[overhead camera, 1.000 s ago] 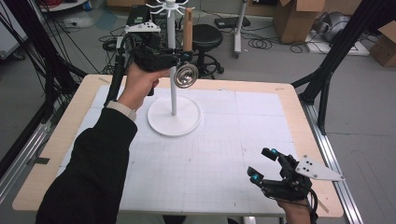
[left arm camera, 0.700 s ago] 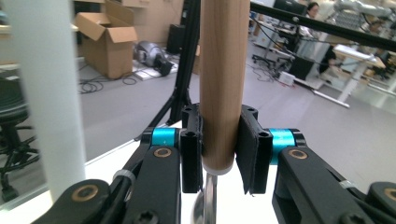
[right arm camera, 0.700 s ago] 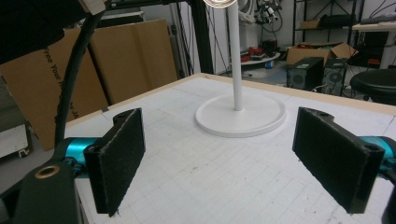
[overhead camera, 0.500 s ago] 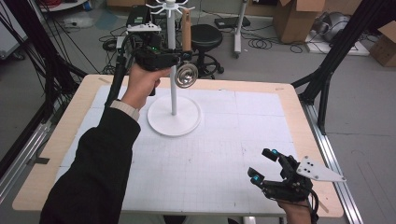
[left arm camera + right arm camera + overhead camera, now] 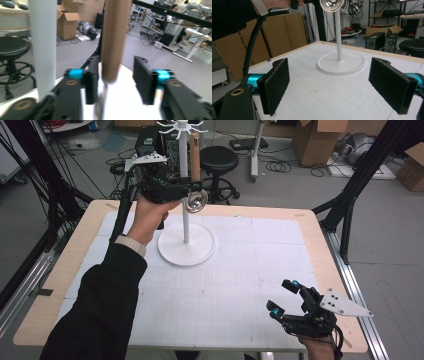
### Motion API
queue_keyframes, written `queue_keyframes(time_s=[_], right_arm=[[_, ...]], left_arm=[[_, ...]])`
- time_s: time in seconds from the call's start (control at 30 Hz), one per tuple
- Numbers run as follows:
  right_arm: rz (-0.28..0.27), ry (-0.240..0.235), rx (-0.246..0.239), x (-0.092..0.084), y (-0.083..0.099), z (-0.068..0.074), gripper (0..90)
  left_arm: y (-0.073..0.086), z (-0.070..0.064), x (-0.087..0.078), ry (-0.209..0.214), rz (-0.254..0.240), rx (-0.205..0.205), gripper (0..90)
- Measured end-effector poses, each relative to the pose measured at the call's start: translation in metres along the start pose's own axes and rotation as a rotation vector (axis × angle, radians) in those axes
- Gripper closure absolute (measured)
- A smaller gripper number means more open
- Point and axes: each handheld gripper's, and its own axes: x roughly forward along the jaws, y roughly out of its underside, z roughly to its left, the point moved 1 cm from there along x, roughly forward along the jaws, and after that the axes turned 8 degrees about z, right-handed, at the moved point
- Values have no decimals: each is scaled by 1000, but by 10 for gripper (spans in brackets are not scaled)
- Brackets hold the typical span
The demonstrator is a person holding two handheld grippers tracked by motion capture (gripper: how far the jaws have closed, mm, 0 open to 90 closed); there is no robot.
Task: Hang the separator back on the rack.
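Note:
A ladle with a brown wooden handle [image 5: 195,152] and a shiny metal bowl [image 5: 196,201] hangs upright beside the pole of a white stand [image 5: 186,245], its top up by the stand's hooks. My left gripper [image 5: 193,184] is level with the handle's lower end. Its jaws have just been opening. In the left gripper view the handle [image 5: 116,37] stands between the pads [image 5: 146,80] with a gap at each side, so the left gripper [image 5: 116,82] is open. My right gripper [image 5: 285,297] rests open near the table's front right, nothing between its fingers.
The white pole [image 5: 42,37] rises close to the left jaw. The stand's round base [image 5: 340,63] sits at the far middle of the white gridded mat [image 5: 235,285]. A black stool [image 5: 219,160], cartons and cables lie on the floor beyond the table.
The left hand and the ladle stand almost where they were. The right gripper has not moved.

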Motion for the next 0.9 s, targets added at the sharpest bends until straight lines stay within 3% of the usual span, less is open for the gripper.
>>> queue_keyframes(time_s=[0.17,0.33,0.43,0.53,0.73,0.83,0.9], right_arm=[[-1,-4,-3,0,0,1,157],[2,1,-6,1,1,2,157],[4,5,1,1,2,2,157],[7,21,-21,2,2,3,158],[18,77,-39,5,3,3,158],[43,115,-57,7,4,4,160],[58,125,-62,8,6,4,160]], left_arm=[[29,4,-21,-11,-55,-52,459],[61,6,-50,-15,-104,-73,440],[82,8,-65,-32,-108,-77,425],[100,6,-79,-24,-101,-48,394],[137,-5,-106,-16,-102,18,249],[158,-11,-123,0,-131,8,234],[172,-13,-135,-13,-149,5,225]])
